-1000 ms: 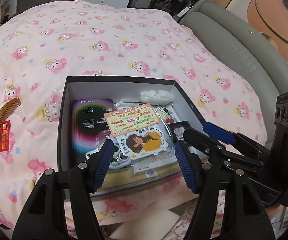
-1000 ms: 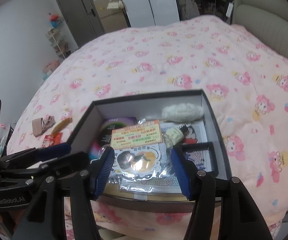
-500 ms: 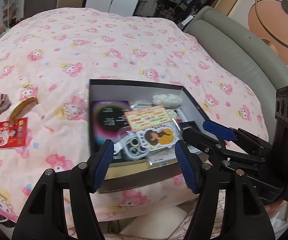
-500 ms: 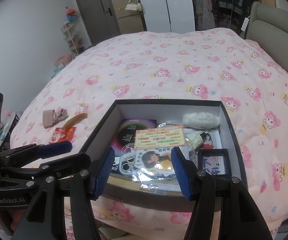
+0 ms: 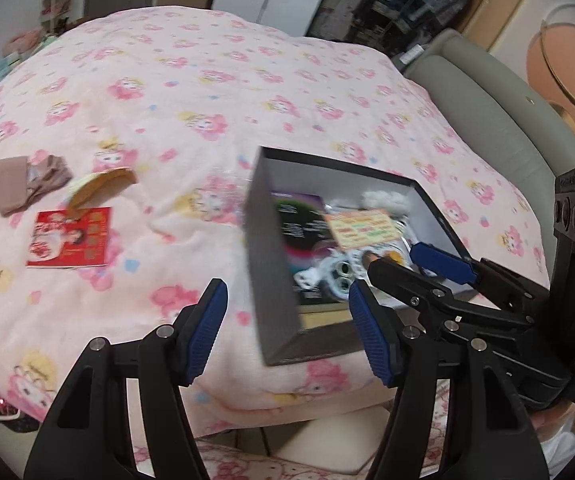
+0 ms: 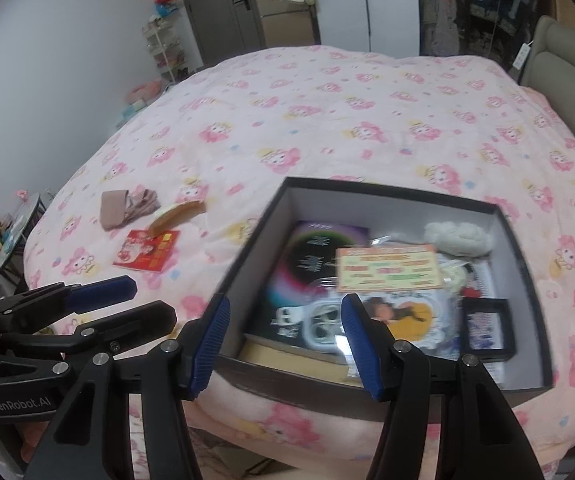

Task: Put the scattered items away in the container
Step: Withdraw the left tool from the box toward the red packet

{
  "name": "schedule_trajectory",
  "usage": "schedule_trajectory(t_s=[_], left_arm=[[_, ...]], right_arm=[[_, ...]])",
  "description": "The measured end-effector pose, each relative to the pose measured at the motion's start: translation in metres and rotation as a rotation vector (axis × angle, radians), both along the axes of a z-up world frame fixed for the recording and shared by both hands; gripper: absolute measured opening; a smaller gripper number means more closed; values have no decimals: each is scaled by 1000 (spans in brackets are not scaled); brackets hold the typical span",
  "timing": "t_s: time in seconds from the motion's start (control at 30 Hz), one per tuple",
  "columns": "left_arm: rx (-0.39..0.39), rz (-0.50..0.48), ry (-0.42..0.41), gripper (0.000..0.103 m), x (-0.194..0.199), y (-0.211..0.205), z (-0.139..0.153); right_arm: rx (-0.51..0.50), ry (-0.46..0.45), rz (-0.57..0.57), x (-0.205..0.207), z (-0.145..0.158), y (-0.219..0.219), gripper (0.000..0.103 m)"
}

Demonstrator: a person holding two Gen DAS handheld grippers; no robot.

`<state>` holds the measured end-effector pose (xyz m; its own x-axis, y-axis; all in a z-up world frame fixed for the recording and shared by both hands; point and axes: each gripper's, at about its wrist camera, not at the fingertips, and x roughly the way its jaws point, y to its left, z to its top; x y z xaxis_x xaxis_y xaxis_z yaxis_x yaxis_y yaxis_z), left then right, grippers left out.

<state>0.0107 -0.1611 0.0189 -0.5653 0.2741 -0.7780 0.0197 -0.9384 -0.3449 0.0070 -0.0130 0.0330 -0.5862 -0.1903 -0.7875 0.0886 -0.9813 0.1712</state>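
Note:
A dark open box sits on the pink bed near its front edge, holding a black booklet, an orange card, white yarn and other packets. Left of it on the quilt lie a red card, a tan comb and a beige cloth. My left gripper is open and empty, above the box's left front corner. My right gripper is open and empty, over the box's front left edge.
The pink patterned quilt covers the whole bed. A grey padded headboard runs along the right. A wardrobe and door stand beyond the far end. The floor lies below the bed's front edge.
Both grippers have pulled back and swung left. The box now sits to the right in the left wrist view, and the red card, comb and cloth show closer. Both stay open.

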Motion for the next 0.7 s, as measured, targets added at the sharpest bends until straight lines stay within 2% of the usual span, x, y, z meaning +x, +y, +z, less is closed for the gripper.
schedule_trajectory(t_s=[0.17,0.37,0.7], left_arm=[[-6,110,18,64,14,-41,1],[-32,235,-41,64,27,-80,-22],[23,309,-100,64,38,-125,-59]], right_arm=[[4,16,70,-16,3,-40,54],[31,-36,127,-31,-18,-85,54],[71,-113,185,-47,-50,-133,54]])
